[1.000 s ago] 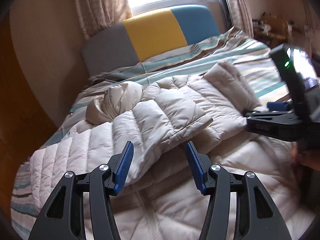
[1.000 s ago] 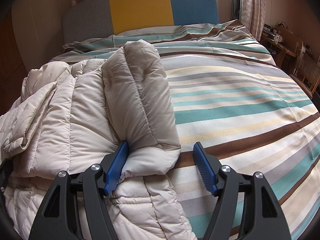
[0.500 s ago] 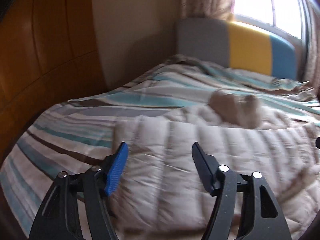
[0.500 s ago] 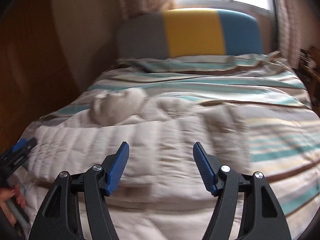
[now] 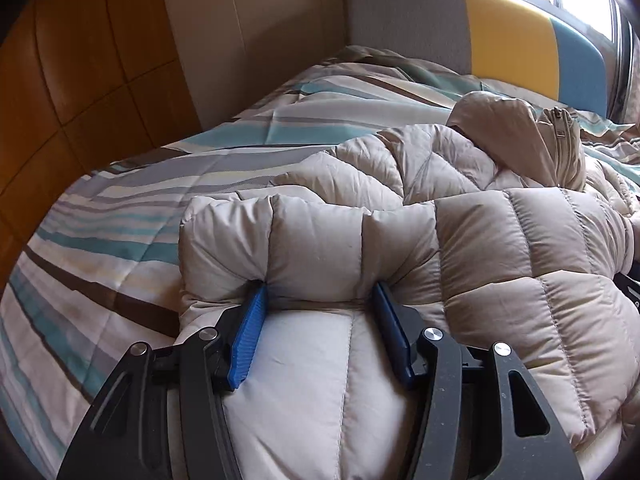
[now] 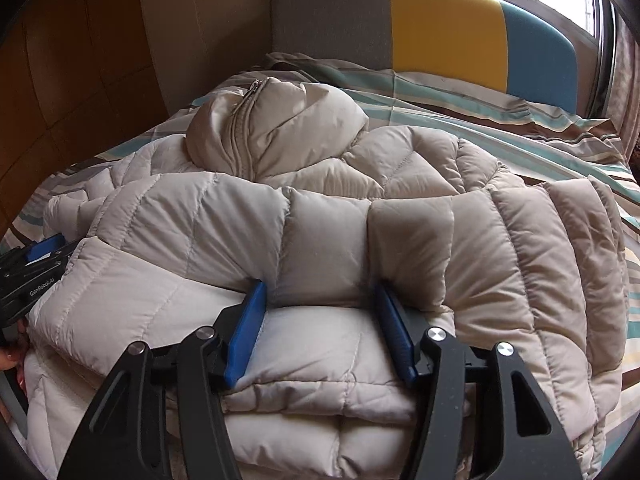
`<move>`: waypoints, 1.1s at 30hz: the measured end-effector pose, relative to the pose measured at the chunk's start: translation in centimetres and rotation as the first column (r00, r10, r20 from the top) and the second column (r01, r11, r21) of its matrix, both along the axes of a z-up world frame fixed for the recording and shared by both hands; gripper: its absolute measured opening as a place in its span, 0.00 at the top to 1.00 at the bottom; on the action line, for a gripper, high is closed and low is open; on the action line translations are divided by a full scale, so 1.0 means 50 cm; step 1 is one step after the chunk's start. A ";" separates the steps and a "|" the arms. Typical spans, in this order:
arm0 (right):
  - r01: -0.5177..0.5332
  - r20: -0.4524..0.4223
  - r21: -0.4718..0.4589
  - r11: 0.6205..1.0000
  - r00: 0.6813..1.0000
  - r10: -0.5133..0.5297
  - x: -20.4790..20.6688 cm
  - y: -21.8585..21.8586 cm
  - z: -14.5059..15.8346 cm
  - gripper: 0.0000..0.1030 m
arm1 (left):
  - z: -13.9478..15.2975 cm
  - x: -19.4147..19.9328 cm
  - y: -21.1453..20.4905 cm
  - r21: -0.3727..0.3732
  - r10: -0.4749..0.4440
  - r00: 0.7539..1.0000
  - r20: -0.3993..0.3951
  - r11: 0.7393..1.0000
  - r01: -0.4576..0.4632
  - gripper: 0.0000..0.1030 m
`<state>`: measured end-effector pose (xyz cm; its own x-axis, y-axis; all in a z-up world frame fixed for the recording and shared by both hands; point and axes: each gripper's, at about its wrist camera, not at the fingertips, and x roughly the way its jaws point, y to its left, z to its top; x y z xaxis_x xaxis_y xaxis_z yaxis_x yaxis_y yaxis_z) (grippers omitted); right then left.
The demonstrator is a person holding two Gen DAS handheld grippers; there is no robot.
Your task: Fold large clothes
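Beige puffer jacket, seemingly folded, on bed

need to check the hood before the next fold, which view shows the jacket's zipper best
The right wrist view: the zipper runs in full down the bunched hood of the beige puffer jacket, near frame centre. The left wrist view shows only a short stretch of zipper at the far right, on the hood's edge.

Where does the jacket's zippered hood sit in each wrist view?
Left wrist: the zippered hood lies upper right, beyond the folded quilted edge.
Right wrist: the hood lies upper left of centre, zipper facing the camera.
Shared landmark: the grey, yellow and blue headboard behind it.
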<state>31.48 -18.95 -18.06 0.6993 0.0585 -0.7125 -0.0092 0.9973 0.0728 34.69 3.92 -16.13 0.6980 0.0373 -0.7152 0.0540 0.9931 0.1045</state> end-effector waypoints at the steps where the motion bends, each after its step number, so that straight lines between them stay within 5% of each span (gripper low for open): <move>1: 0.000 0.002 0.001 1.000 1.000 0.000 0.001 0.006 -0.001 0.46 | 0.004 -0.003 0.001 -0.002 0.000 1.000 -0.001 1.000 0.000 0.47; 5: 0.004 0.010 -0.006 1.000 1.000 -0.004 0.009 0.027 -0.007 0.46 | 0.046 -0.034 -0.003 0.009 0.044 0.999 0.021 0.999 -0.045 0.34; 7: 0.006 0.011 -0.007 1.000 1.000 -0.006 0.002 0.007 -0.007 0.46 | 0.081 -0.071 0.000 -0.068 0.076 0.993 0.090 0.995 -0.070 0.25; 10: 0.008 0.014 -0.005 1.000 1.000 -0.008 -0.024 -0.018 -0.001 0.46 | 0.105 -0.073 -0.023 -0.133 0.067 0.994 0.087 0.990 -0.055 0.25; 16: 0.012 0.017 -0.004 1.000 1.000 -0.012 -0.043 -0.034 0.001 0.46 | 0.035 0.006 -0.081 -0.026 0.026 1.000 -0.017 0.999 -0.026 0.22; 24: -0.005 0.015 0.035 0.999 1.000 0.005 -0.052 -0.050 0.033 0.45 | 0.005 0.017 -0.065 -0.071 0.022 1.000 -0.022 0.997 -0.024 0.20; 29: 0.046 0.098 0.096 0.994 0.994 -0.056 -0.060 -0.098 0.097 0.46 | 0.006 0.011 -0.070 -0.064 0.023 1.000 -0.015 0.998 -0.024 0.20; 33: 0.123 -0.006 0.043 0.991 0.992 -0.123 -0.002 -0.129 0.050 0.46 | 0.005 0.008 -0.073 -0.067 0.023 1.000 -0.013 0.997 -0.024 0.20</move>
<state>31.41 -25.40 -15.56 0.7008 0.0031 -0.7134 0.1137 0.9867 0.1159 35.09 0.27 -15.88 0.6885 0.0054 -0.7253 0.0312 0.9988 0.0371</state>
